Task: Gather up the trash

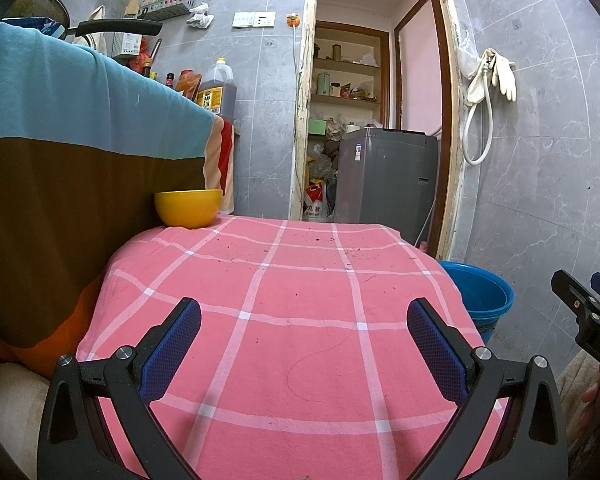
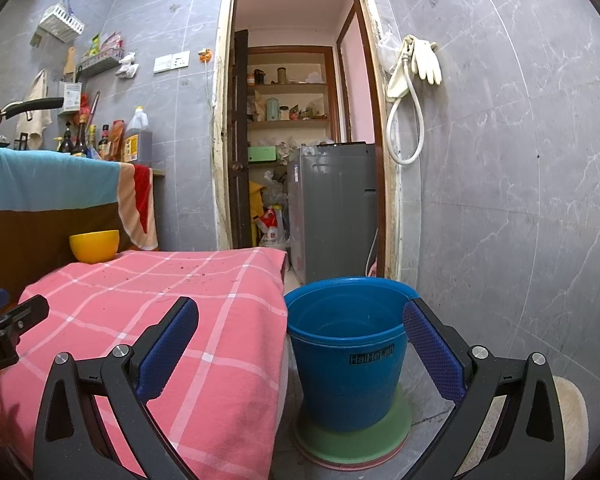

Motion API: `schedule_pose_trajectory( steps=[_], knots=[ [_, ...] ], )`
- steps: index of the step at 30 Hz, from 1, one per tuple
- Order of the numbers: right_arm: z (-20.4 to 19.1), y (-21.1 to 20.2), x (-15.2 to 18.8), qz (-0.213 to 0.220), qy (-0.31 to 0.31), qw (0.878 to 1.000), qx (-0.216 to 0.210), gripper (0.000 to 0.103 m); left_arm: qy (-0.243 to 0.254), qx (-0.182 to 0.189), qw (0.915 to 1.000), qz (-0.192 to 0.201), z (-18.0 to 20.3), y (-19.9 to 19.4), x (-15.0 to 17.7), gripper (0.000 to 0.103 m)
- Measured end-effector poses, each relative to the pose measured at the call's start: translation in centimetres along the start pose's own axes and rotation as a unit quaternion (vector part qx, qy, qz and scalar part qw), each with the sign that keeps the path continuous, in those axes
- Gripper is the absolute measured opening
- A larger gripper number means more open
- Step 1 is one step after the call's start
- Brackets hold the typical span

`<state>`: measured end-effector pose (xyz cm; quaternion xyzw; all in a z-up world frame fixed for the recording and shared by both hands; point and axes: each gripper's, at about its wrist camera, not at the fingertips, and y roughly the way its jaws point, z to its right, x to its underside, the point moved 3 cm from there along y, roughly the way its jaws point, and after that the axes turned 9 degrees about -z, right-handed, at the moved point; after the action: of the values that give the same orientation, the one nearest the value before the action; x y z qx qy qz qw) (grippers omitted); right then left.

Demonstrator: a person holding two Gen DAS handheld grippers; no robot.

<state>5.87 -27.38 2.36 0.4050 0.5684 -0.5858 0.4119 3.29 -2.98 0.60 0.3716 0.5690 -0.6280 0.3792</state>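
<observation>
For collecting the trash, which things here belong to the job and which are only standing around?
Belong to the job:
- blue bucket on the floor beside the table
- dark crumbs scattered on the pink checked cloth
- left hand-held gripper and right hand-held gripper, both open

Only standing around:
- yellow bowl
- washing machine
- rubber gloves
- oil jug

Blue bucket (image 2: 346,364) is showing "HaiHeLan" on a black label. The right gripper (image 1: 592,312) body is showing "DAS", cut off by the frame edge.
</observation>
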Motion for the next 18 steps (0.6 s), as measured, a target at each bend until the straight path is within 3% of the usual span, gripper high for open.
schedule_pose_trajectory(
  steps=[18],
  knots=[
    [-0.06,-0.04,0.14,-0.001,0.003,1.000,0.000,0.103,0.001,0.000,1.0000,0.000,-0.13,0.05,0.04,0.101]
  ],
)
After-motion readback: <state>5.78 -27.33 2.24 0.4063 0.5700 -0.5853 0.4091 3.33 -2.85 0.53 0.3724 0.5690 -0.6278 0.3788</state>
